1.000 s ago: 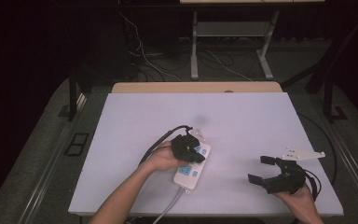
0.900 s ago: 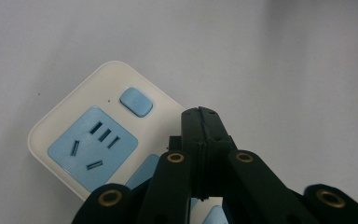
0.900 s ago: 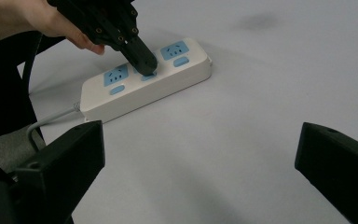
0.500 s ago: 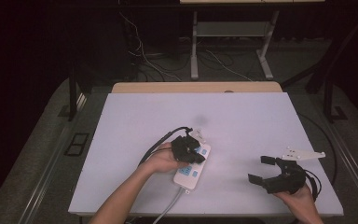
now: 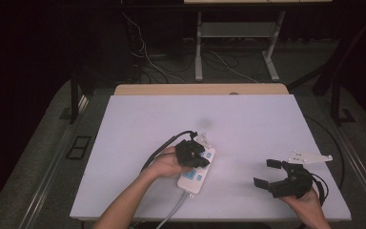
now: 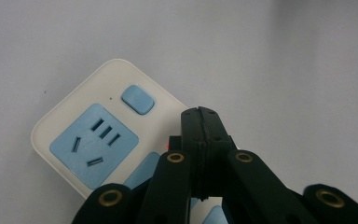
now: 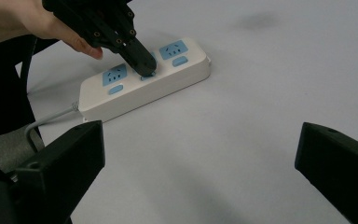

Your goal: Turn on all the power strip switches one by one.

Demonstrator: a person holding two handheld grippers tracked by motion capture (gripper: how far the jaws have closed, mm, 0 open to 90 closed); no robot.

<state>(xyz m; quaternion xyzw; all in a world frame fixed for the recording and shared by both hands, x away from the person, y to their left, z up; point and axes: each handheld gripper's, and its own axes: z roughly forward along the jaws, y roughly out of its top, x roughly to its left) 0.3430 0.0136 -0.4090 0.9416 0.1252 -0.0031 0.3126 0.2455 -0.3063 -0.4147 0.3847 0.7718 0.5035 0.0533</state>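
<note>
High view: the white plastic power strip with blue sockets (image 5: 198,168) lies low at centre on the white table (image 5: 248,119). Left gripper (image 5: 194,153) bears down on it, clenched.

Left gripper view: the pressed-together jaws aim at a blue switch, likely to toggle it.

Right gripper view: the right gripper (image 7: 200,172), released, waits at lower frame.
</note>
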